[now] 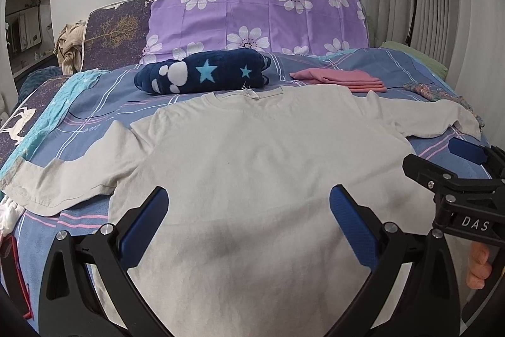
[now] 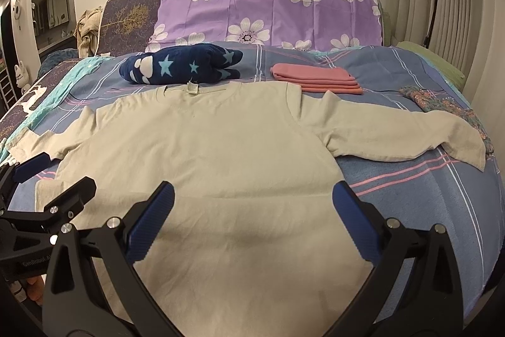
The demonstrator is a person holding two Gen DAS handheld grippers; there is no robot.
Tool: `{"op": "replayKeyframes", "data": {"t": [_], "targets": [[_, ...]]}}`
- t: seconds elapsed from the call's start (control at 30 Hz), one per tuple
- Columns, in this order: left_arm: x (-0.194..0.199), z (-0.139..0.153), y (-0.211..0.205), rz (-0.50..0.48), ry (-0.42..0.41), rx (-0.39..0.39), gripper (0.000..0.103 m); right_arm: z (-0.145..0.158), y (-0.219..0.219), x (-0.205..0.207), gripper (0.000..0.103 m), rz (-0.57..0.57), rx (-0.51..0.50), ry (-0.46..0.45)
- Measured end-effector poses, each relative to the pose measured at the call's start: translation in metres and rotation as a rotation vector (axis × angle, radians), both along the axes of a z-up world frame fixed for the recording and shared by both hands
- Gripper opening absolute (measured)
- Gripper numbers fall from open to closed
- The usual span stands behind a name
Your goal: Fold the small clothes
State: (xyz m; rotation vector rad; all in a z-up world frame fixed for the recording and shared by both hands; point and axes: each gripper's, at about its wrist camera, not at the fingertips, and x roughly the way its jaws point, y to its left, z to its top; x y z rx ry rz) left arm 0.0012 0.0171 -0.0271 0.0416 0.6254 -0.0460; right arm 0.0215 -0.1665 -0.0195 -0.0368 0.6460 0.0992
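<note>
Left wrist view: the left gripper point(image 1: 247, 207) hangs with jaws spread wide over a cream long-sleeved shirt point(image 1: 252, 166) lying flat at frame centre on the striped blue bedspread point(image 1: 363, 65). The right gripper point(image 2: 252, 204) is likewise spread, holding nothing; a folded pink garment point(image 2: 315, 79) lies beyond.

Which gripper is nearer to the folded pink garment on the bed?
Right. The pink garment lies beyond the shirt's far right shoulder; the right gripper hovers toward that side, the left gripper further left.
</note>
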Motion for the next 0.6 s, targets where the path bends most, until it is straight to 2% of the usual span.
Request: {"op": "replayKeyframes", "data": {"t": [0.27, 0.6], "targets": [[0.001, -0.001, 0.002, -0.022, -0.004, -0.016, 0.102, -0.002, 0.004, 0.003, 0.101, 0.006, -0.006, 0.008], [0.009, -0.005, 0.021, 0.018, 0.014, -0.055, 0.102, -0.004, 0.011, 0.009, 0.101, 0.011, -0.014, 0.022]]}}
